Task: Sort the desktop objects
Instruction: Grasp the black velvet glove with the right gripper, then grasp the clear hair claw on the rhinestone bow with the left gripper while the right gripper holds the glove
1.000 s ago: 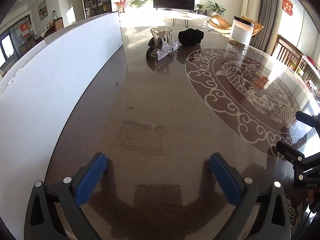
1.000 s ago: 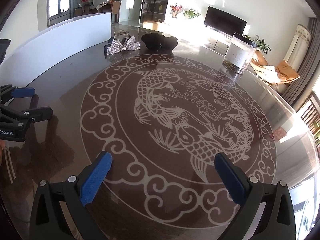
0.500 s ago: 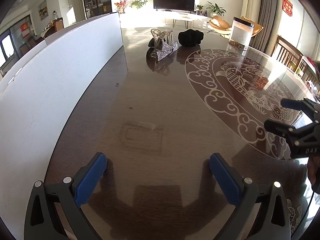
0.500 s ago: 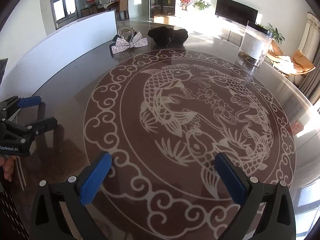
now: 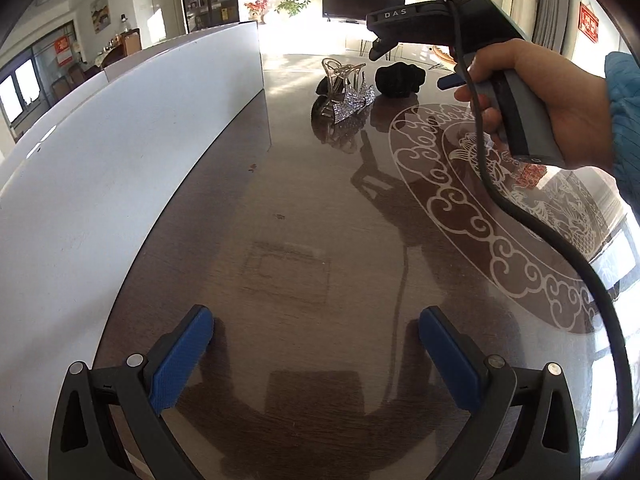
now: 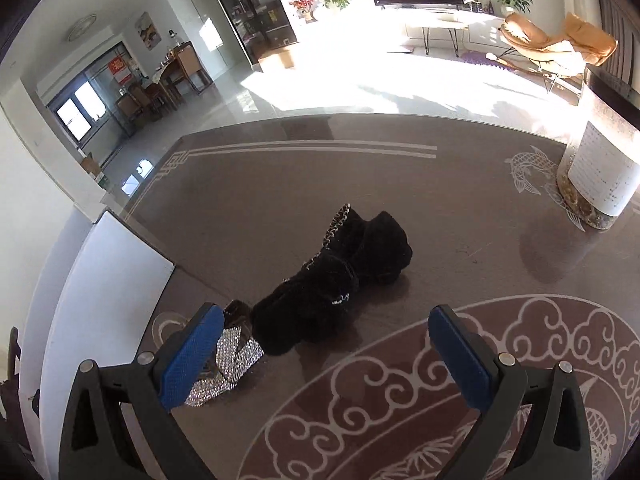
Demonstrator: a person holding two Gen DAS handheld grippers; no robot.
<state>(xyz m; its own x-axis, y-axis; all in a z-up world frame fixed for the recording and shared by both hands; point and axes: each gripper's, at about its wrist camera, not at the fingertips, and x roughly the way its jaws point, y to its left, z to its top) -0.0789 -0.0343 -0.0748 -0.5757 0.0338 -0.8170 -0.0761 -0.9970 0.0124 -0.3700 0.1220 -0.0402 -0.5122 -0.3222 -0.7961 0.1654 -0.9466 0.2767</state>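
Note:
A black fuzzy hair scrunchie (image 6: 336, 280) lies on the dark table just ahead of my right gripper (image 6: 320, 344), which stands open above the table. A silver sequin bow clip (image 6: 228, 364) lies at the left finger of that gripper, partly hidden behind it. In the left wrist view the same bow (image 5: 352, 100), a clear claw clip (image 5: 340, 76) and the black scrunchie (image 5: 398, 80) sit far ahead. My left gripper (image 5: 316, 344) is open over bare table near the front, with nothing between its fingers. A hand (image 5: 552, 96) holds the right gripper's handle high at the right.
A long white board (image 5: 132, 152) runs along the table's left side. A white cylindrical tank (image 6: 600, 168) stands at the far right of the table. The table top (image 5: 500, 208) has a pale fish-and-cloud pattern. A black cable (image 5: 560, 248) hangs from the right gripper's handle.
My right gripper has moved far forward across the table to the scrunchie and bow. My left gripper has stayed in place.

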